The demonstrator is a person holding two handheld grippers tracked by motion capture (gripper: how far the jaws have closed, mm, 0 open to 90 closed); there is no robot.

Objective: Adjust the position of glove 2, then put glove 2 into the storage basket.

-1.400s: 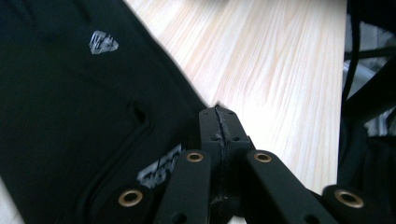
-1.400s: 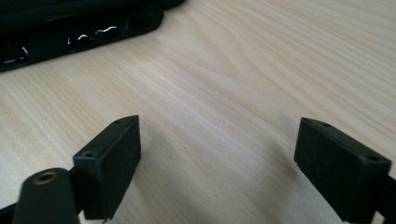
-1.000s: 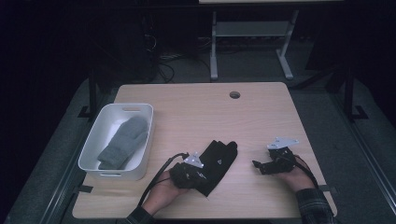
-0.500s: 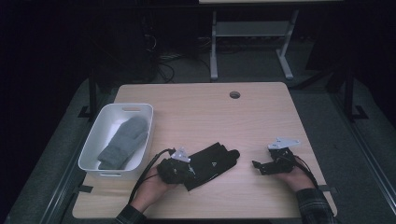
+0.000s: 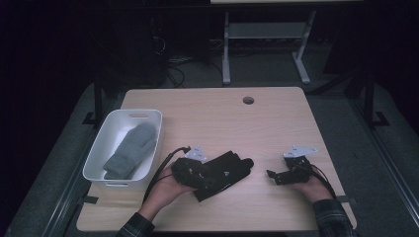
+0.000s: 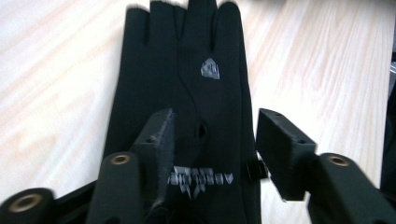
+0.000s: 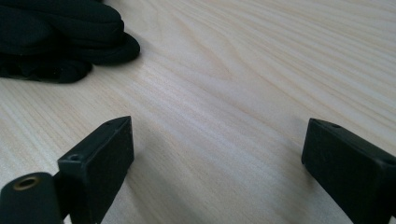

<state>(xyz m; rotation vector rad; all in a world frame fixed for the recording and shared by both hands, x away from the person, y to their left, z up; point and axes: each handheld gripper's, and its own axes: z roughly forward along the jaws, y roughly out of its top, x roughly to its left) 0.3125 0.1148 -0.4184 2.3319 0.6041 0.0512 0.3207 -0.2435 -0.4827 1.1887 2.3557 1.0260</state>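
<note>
Comparing with half a second back, I log the left gripper (image 5: 197, 170) slightly farther right along the table's near edge, and the black glove (image 5: 225, 173) has come with it, lying at about the same slant. A full second back the glove sat more upright and nearer the middle of the table (image 5: 217, 118); now it lies flat, fingers pointing right and slightly away from me. In the left gripper view the jaws stand parted over the glove's cuff (image 6: 196, 177), one on each side of the printed lettering; I cannot tell whether the left one touches the fabric. The cloth between them is not pinched.

Right gripper (image 5: 277, 176) is unchanged across all three frames: low on the table near the right edge, jaws spread wide with bare wood between them, holding nothing. Its view has the glove's fingertips (image 7: 70, 42) at upper left, well apart from the jaws.

White bin (image 5: 99, 163) at the left edge holds a grey mitten (image 5: 131, 150), same as before.
</note>
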